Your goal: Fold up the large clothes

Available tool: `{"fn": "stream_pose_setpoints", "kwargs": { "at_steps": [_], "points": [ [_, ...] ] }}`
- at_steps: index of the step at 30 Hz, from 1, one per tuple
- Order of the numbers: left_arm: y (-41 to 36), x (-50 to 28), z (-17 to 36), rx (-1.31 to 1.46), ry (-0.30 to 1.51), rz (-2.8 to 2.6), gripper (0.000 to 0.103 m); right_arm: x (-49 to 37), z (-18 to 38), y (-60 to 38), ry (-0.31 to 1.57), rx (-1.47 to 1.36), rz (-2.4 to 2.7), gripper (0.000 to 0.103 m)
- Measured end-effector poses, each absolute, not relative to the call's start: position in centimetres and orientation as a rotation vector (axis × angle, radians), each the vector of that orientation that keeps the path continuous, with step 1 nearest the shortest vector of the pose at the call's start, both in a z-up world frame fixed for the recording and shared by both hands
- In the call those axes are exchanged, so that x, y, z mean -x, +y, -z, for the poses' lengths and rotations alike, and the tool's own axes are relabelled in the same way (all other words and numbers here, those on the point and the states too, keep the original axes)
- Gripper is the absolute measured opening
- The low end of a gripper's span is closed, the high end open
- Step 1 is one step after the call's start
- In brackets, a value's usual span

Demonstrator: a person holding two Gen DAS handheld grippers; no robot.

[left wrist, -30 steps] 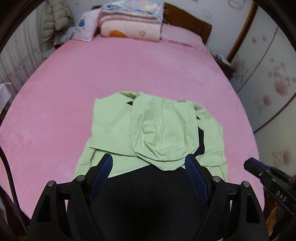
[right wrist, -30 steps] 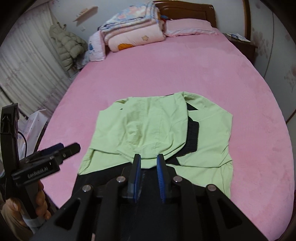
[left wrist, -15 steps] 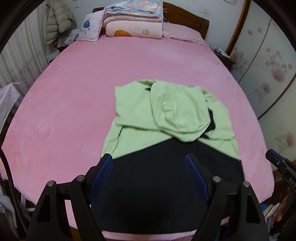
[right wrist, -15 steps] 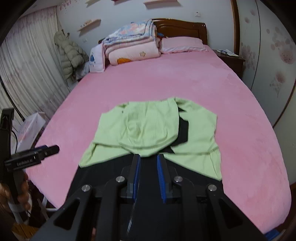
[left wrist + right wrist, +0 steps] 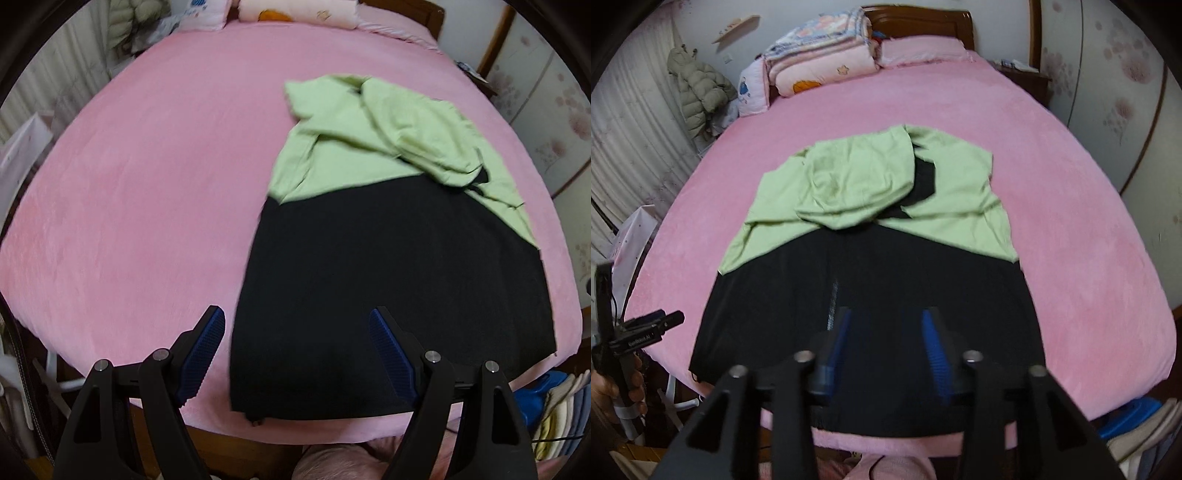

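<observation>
Your left claw [image 5: 297, 325] stood wide and empty over the garment's [image 5: 871, 280] black hem at the bed's [image 5: 140, 192] foot edge. Your right claw [image 5: 886, 325] was opening above the black half, gripping nothing

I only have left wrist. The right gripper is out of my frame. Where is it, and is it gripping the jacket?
Observer: The right gripper is over the black lower half of the jacket, near the hem closest to the camera. Its jaws are opening, and no fabric looks pinched between them.
Operator: Is a zipper showing?
Observer: Yes, a zipper runs up the black part, just left of the right gripper in its own view.
Operator: How does my gripper look from there?
Observer: The left gripper shows at the picture's left, beside the jacket's near left corner. It touches no fabric, and a hand holds its handle.
</observation>
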State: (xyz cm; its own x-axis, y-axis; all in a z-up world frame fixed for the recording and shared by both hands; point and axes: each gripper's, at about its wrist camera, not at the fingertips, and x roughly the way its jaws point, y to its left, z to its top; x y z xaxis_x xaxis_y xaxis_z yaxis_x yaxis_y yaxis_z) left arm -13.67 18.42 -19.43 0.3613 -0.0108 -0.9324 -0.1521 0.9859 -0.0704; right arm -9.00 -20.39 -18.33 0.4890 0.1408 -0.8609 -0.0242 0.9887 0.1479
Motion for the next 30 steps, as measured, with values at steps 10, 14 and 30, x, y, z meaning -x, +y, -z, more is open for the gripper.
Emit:
{"fn": "stream_pose_setpoints", "kwargs": {
  "at_steps": [10, 14, 30],
  "points": [
    [24.3, 16.0, 27.7, 0.281, 1.290, -0.047, 0.079, 11.0, 20.0, -20.1, 1.082, -0.066, -0.093, 0.042],
    [24.6, 16.4, 28.8, 0.288, 1.280, 0.002, 0.079, 11.2, 20.2, -20.0, 1.090, -0.067, -0.091, 0.042],
    [20.7, 17.0, 29.8, 0.245, 1.368, 0.133, 0.046, 12.2, 26.3, -29.6, 1.198, -0.288, 0.146, 0.042]
  ]
}}
